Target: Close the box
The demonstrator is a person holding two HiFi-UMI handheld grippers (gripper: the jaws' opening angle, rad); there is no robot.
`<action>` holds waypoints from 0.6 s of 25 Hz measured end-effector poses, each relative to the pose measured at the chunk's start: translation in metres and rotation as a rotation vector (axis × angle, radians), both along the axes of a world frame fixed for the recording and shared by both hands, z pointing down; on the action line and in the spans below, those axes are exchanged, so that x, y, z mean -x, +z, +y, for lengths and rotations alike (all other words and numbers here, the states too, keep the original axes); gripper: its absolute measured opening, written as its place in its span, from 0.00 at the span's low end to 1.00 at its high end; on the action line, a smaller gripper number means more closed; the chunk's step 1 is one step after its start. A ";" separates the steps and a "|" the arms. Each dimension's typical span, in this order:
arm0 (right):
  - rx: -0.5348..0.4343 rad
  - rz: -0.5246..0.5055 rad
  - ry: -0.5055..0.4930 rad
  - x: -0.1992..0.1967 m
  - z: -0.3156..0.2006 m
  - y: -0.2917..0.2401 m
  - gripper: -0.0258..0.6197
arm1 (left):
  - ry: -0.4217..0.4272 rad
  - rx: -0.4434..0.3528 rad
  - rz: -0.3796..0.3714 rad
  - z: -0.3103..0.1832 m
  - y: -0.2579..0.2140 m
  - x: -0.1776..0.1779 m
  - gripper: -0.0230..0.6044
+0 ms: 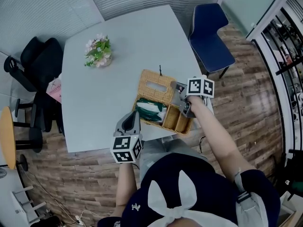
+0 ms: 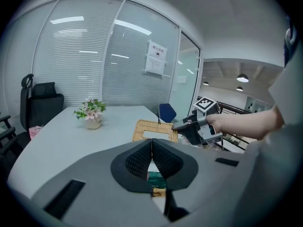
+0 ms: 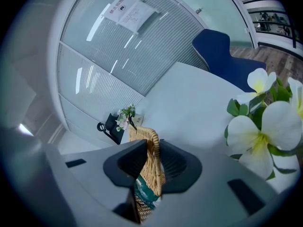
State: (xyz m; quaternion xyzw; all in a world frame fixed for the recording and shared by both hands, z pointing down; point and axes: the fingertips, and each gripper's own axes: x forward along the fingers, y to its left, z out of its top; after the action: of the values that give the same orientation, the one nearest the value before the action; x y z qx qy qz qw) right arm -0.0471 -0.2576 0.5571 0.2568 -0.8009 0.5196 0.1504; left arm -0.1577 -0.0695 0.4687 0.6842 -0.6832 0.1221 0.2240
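Hard to see: in the left gripper view my own gripper body covers most of the box [image 1: 158, 124]. Only the lid [image 1: 154, 85] and a sliver of green packet [image 2: 155, 177] show. I can't judge the lid's tilt.
Left hand-held gripper [image 2: 151, 142]: jaws together, empty, at the box's near-left edge.
Right hand-held gripper [image 3: 152, 148]: clamped on the wicker lid's rim.
Box: open, on the bench [image 1: 118, 27], near-right part.
Around: flower pot [image 1: 98, 52] far left; white flowers [image 3: 262, 126] crowd my right gripper view; blue chair [image 1: 210, 32] beyond the bench.
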 end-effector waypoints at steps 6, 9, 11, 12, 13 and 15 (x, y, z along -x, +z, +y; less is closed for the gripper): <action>-0.040 -0.034 -0.023 0.001 0.007 -0.008 0.16 | -0.003 -0.008 -0.007 0.007 -0.003 -0.004 0.07; -0.064 -0.051 -0.038 0.000 0.010 -0.012 0.15 | -0.007 -0.011 -0.007 0.010 -0.002 -0.006 0.07; -0.074 -0.060 -0.046 0.000 0.012 -0.013 0.15 | -0.010 -0.010 -0.008 0.012 -0.001 -0.007 0.07; -0.078 -0.061 -0.049 0.000 0.013 -0.014 0.15 | -0.010 -0.008 -0.008 0.013 0.000 -0.008 0.07; -0.084 -0.062 -0.051 0.001 0.014 -0.015 0.15 | -0.010 -0.006 -0.009 0.014 0.001 -0.008 0.07; -0.098 -0.061 -0.054 0.001 0.015 -0.017 0.15 | -0.012 -0.001 -0.010 0.016 0.002 -0.009 0.07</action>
State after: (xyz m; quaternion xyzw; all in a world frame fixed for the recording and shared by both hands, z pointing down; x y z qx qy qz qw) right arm -0.0478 -0.2428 0.5405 0.2263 -0.8363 0.4829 0.1270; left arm -0.1488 -0.0531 0.4709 0.6798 -0.6883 0.1238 0.2209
